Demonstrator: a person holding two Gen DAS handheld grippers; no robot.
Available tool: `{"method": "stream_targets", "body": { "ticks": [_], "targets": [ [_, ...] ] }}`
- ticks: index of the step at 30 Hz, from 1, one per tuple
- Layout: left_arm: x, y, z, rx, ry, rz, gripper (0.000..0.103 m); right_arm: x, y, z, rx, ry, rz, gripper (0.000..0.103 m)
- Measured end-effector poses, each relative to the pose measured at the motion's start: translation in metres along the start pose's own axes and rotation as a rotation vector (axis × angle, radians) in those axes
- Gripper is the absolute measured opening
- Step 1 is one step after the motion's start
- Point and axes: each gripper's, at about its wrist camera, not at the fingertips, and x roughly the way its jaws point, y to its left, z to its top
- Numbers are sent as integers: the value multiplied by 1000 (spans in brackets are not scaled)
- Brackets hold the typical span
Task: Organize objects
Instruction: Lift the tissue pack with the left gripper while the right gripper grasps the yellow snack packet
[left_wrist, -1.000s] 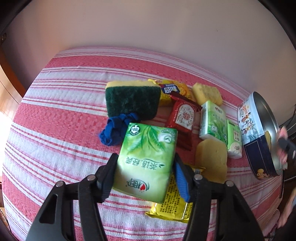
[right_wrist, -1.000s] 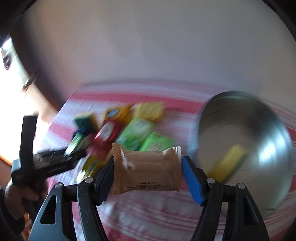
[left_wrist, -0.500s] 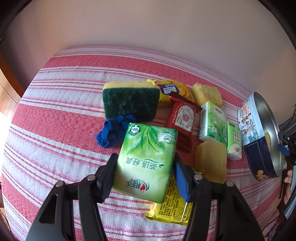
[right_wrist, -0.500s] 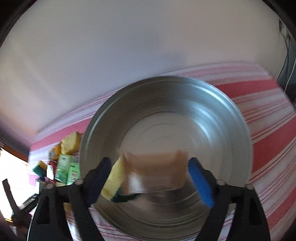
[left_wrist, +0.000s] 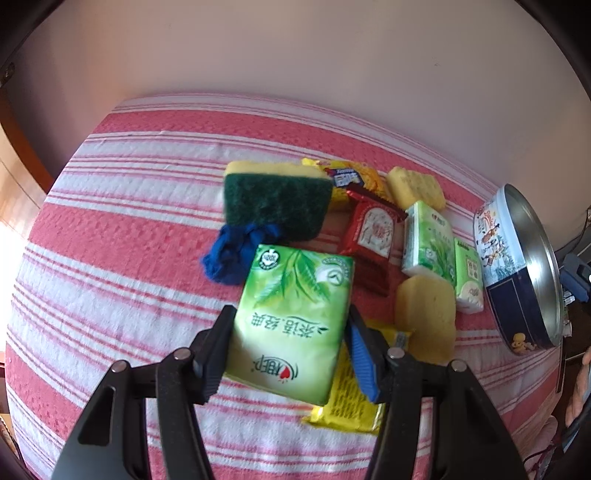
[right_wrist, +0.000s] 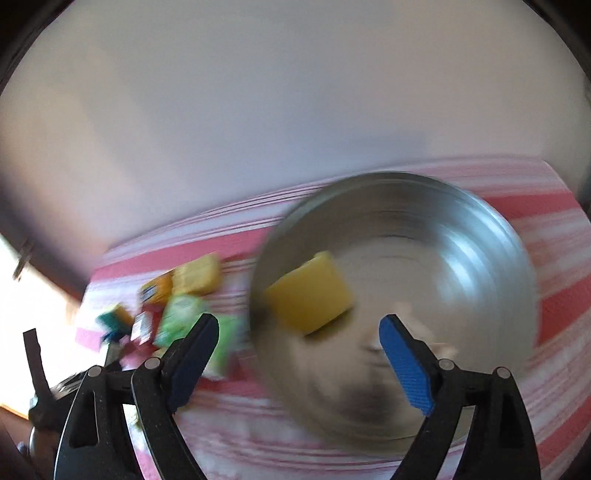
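A: Left wrist view is bright and mostly sharp. Daylight comes from the left edge, where it blows out to white, and the green tissue pack (left_wrist: 291, 325) throws a short shadow on the striped cloth (left_wrist: 122, 229).

B: Right wrist view is smeared with motion blur. The round tin (right_wrist: 461, 266) shows streaked glare. Both fisheye frames bend and darken at the corners.
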Motion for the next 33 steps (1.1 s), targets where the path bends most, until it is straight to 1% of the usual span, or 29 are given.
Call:
{"method": "stream_targets", "body": {
  "ticks": [1,3,5,9,13,16,18,22,24,28,33],
  "targets": [
    [-1,3,-2,-5,1,4,57,4,18,-3,-50,16,39,90],
    [-1,7,-4,-16,4,11,57,13,42,-8,-114,42,79,90],
    [-2,10,-6,-24,0,14,57,26,67,-17,-180,86,121,90],
    [-5,14,-10,-28,-4,25,57,46,102,-38,-282,171,181,90],
    [-5,20,-14,-39,0,36,57,59,134,-57,-391,233,248,90],
    [-6,24,-17,-45,3,43,57,74,147,-62,-399,279,294,90],
    [-7,27,-19,-49,3,59,57,81,149,-65,-391,307,305,90],
    [-8,37,-22,-63,5,88,57,99,166,-72,-399,363,335,90],
    [-9,42,-24,-73,7,105,57,104,177,-72,-417,371,334,90],
    [-9,53,-29,-88,10,146,57,108,192,-78,-470,355,318,90],
    [-6,65,-34,-122,20,167,57,105,213,-84,-565,319,317,90]
  ]
}}
